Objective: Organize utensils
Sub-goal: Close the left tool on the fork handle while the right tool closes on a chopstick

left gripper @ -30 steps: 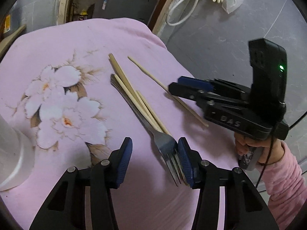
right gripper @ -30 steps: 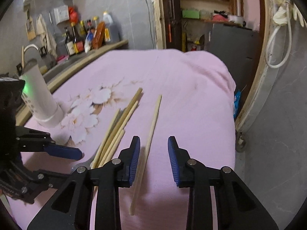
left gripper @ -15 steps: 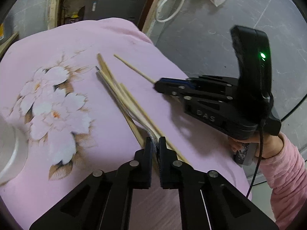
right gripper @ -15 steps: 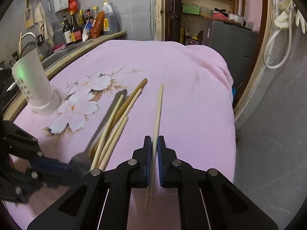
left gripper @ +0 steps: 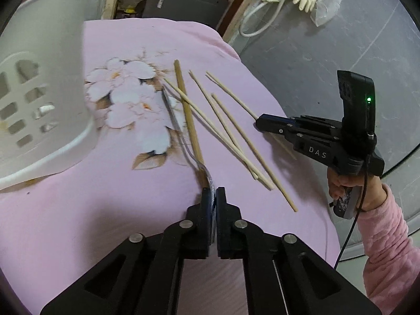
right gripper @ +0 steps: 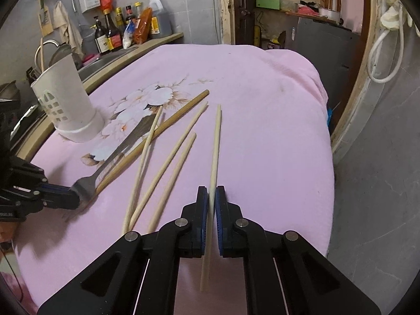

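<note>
My left gripper (left gripper: 213, 197) is shut on the tines of a metal fork (left gripper: 178, 128), which also shows in the right wrist view (right gripper: 115, 155) with its handle pointing at the holder. My right gripper (right gripper: 212, 197) is shut on a pale wooden chopstick (right gripper: 215, 147), also seen in the left wrist view (left gripper: 231, 94). Several loose chopsticks (right gripper: 168, 162) and a darker wooden stick (right gripper: 157, 131) lie between the two grippers on the pink flowered cloth (right gripper: 262, 105). A white perforated utensil holder (right gripper: 68, 105) stands upright at the left and looms close in the left wrist view (left gripper: 39, 99).
A sink counter with bottles (right gripper: 126, 29) runs behind the holder. The cloth-covered table drops off at its right edge (right gripper: 328, 157) to a grey floor (right gripper: 380, 183). A doorway with shelves (right gripper: 288, 13) lies behind.
Both grippers closed from open, the left on the fork and the right on the chopstick. The left gripper then swung the fork toward the holder, which now looms large; the chopsticks spread apart.
</note>
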Demonstrator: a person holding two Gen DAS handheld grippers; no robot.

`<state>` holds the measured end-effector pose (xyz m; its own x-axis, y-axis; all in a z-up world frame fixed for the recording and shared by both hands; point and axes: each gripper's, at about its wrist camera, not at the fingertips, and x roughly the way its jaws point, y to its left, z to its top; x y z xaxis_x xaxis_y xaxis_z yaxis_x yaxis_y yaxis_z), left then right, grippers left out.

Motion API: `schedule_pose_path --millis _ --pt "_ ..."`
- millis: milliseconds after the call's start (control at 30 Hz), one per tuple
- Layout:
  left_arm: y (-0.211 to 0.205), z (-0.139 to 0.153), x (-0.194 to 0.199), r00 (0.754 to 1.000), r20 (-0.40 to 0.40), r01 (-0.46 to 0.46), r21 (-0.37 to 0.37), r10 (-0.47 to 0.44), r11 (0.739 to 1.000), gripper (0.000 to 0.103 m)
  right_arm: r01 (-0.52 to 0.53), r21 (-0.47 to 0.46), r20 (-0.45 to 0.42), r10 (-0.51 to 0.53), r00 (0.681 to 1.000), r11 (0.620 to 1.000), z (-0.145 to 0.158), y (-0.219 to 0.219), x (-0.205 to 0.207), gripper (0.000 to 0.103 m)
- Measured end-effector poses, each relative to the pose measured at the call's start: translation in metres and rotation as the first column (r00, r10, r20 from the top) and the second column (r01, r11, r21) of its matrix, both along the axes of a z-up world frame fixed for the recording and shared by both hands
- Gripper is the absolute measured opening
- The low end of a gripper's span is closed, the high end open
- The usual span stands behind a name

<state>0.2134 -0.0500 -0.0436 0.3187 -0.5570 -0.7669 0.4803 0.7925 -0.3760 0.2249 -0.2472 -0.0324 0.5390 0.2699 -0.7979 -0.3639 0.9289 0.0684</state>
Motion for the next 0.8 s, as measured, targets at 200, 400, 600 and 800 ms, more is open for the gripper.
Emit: schedule_pose_path --millis 200,400,600,800 --pt "0.007 0.007 0.007 0.999 0.007 -0.047 0.004 0.047 0.999 0.026 0.002 0.021 -0.006 -0.002 1.000 1.000 -0.001 0.009 0.019 0.008" --pt "0.000 0.006 0.024 0.996 0.016 -0.093 0.026 0.092 0.995 0.026 -0.003 -0.002 -0.014 0.003 1.000 1.000 -0.003 0.021 0.039 0.008" --pt "-0.004 0.004 0.042 0.993 -0.015 -0.117 0.037 0.118 0.992 0.025 0.009 0.017 -0.059 -0.008 0.998 1.000 -0.005 0.021 0.061 0.008" --pt "-0.012 -0.002 0.055 0.992 -0.050 -0.114 0.079 0.118 0.990 0.014 0.005 0.020 -0.117 -0.003 0.993 1.000 -0.005 0.024 0.078 0.009"
